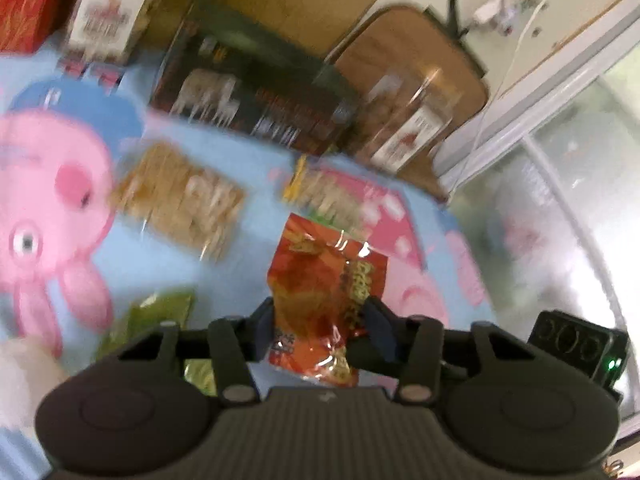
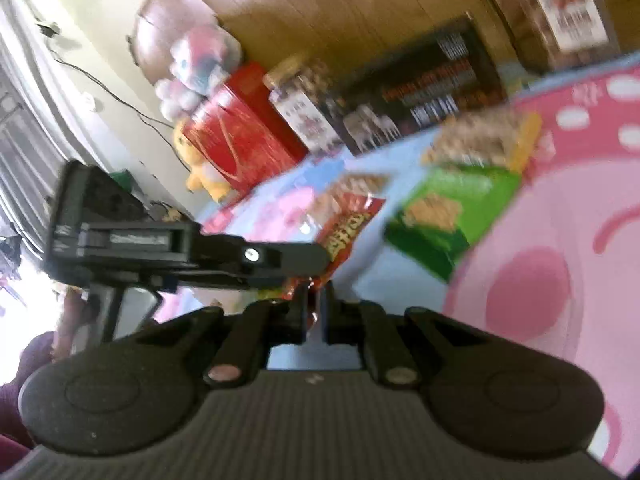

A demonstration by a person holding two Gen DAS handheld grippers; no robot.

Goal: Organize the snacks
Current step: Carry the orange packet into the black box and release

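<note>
The left hand-held gripper has its two fingers pressed against the sides of a red snack packet, which stands up between them above a light-blue cartoon-pig blanket. In the right wrist view the right hand-held gripper has its fingers drawn close together with only a narrow slit between them, and a corner of the same red snack packet appears to sit at their tips, though the blur keeps me from telling whether it is truly pinched. The left gripper's body crosses that view just ahead of the right one. Beyond the packet, on the blanket, lie a green snack bag, a clear bag of pale crackers and another clear snack bag with a yellow edge, each apart from the red packet. Farther back, along the blanket's edge, stand a dark printed box, a clear jar with a white label, a second labelled jar and a red box, with plush toys behind.
</note>
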